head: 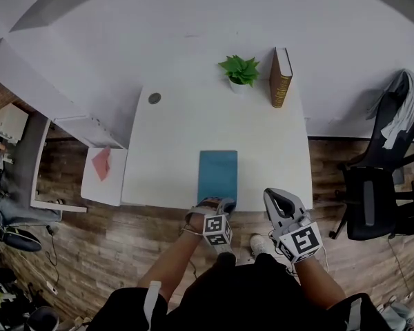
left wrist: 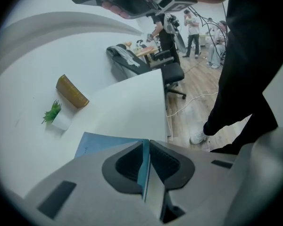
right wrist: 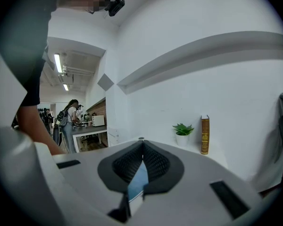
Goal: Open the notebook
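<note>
Surface: white table (head: pixel 172 136) against a white wall, wood-plank floor around it. Blue notebook (head: pixel 217 174) lies flat and closed at the table's near edge.

Left gripper (head: pixel 219 203): at the notebook's near edge, jaws closed on the blue cover edge.

Right gripper (head: pixel 274 197): just right of the notebook at the table edge, jaw tips together, nothing clamped; blue shows through the slit behind them.

Around: potted plant (head: pixel 240 69) and upright brown book (head: pixel 281 76) at the far edge, well apart from the notebook. Office chair (head: pixel 376 198) to the right.

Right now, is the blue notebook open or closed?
Closed: the notebook lies flat, cover down, on the table; the left claw grips its near edge.
</note>
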